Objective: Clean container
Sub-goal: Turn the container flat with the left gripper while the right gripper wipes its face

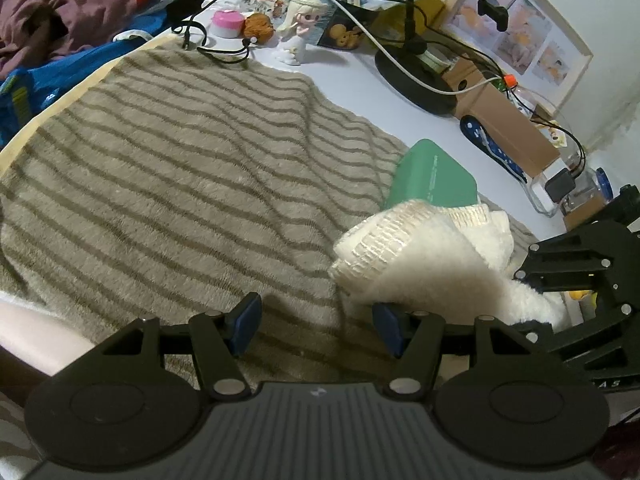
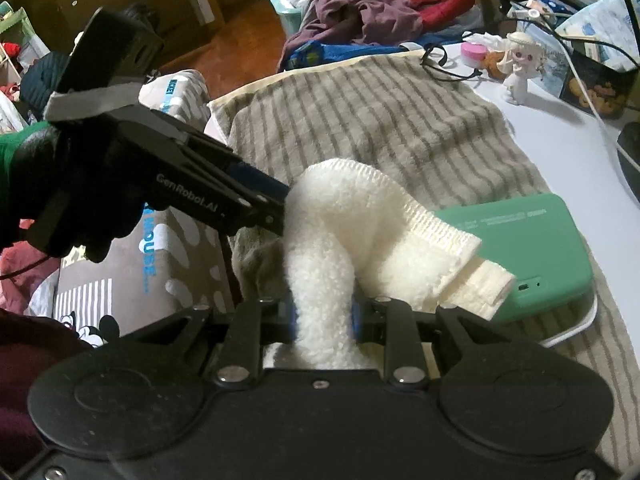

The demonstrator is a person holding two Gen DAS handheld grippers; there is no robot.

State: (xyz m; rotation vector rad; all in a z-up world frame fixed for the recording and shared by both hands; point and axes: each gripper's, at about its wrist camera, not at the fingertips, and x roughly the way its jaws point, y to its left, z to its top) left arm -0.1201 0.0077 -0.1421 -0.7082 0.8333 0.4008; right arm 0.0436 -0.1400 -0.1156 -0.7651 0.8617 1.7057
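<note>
A green rectangular container [image 2: 516, 240] lies flat on a striped towel [image 2: 360, 120], with a white rim showing under its near edge. A white fluffy cloth [image 2: 340, 220] is draped over the container's left end. My right gripper [image 2: 324, 316] is shut on the cloth's lower bunched part. My left gripper [image 1: 316, 324] is open above the towel, its right pad [image 1: 388, 330] at the edge of the cloth [image 1: 420, 256]. In the right wrist view the left gripper [image 2: 276, 204] touches the cloth's left side. The container [image 1: 432, 180] shows beyond the cloth.
A doll figure [image 1: 298, 28], a pink jar [image 1: 227, 22], cables and a black stand base [image 1: 416, 76] crowd the white table's far side. A cardboard box [image 1: 508, 128] and a clear jar [image 1: 576, 188] stand right. Clothes [image 2: 360, 12] pile beyond the towel.
</note>
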